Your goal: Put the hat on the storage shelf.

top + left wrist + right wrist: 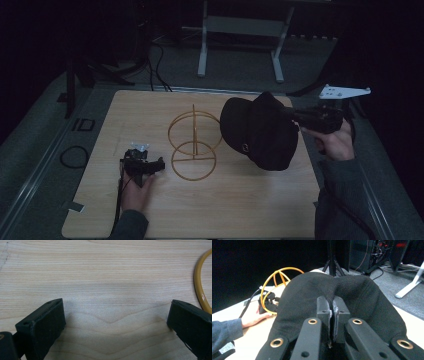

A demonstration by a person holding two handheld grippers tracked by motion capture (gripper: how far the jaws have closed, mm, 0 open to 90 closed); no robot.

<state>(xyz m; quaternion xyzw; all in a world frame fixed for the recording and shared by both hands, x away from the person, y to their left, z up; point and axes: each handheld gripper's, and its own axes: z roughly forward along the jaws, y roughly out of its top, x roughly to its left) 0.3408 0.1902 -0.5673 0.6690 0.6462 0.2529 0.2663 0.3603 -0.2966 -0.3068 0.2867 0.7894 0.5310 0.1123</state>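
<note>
Black fabric cap [260,132] hangs above the right side of the pale wooden bench [150,215], just beside the yellow wire hat stand [194,145], pinched by a thin fold in the right gripper [333,315], jaws clenched tight on the cloth. Risk, as I judge it: so small a bite could slip, or the drooping cap could snag the stand's rings and tip it. Left gripper [115,322] rests on the bench by the stand's base, jaws wide, holding nothing.

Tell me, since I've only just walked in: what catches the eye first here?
A black cap, pinched by the right gripper and held up over the table's right side. Next, the yellow wire stand at the centre, with the left gripper resting open beside it.
</note>
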